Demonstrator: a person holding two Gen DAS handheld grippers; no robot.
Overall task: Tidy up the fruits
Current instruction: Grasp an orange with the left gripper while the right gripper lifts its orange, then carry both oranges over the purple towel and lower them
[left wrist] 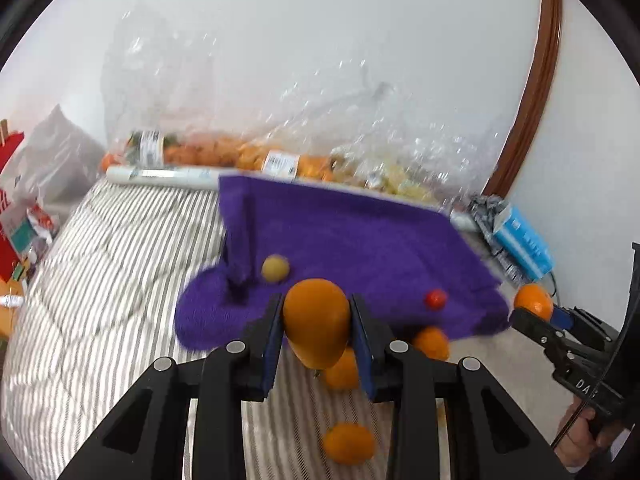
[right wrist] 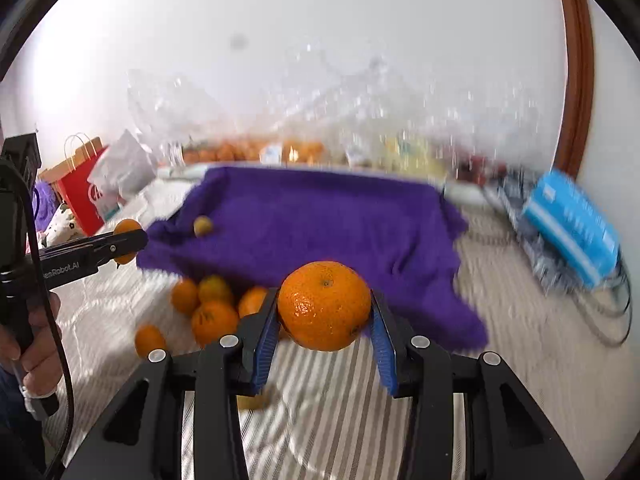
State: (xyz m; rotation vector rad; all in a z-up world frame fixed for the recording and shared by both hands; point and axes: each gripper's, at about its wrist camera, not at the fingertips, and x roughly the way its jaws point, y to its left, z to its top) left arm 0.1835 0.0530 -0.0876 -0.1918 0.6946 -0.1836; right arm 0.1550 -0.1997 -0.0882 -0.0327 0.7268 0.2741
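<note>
Oranges: two gripped, five loose at lower left of the right wrist view. Left gripper (left wrist: 317, 322) pinched an oval orange (left wrist: 316, 320), long axis upright; right gripper (right wrist: 325, 312) pinched a round orange (right wrist: 324, 306), stem end up.

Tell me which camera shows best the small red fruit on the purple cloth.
The left wrist view. There the small red fruit lies in plain sight on the purple cloth, near its front edge. In the right wrist view I cannot find it; the cloth shows only a small yellowish fruit.

The left gripper (left wrist: 317, 322) clamps an oval orange fruit (left wrist: 316, 320) over a striped bed (left wrist: 100, 280). Behind it a purple towel (left wrist: 352, 248) carries a yellowish fruit (left wrist: 275, 268) and a small red fruit (left wrist: 435, 299). At the right edge, the right gripper (left wrist: 534, 314) holds a mandarin (left wrist: 533, 301).
</note>
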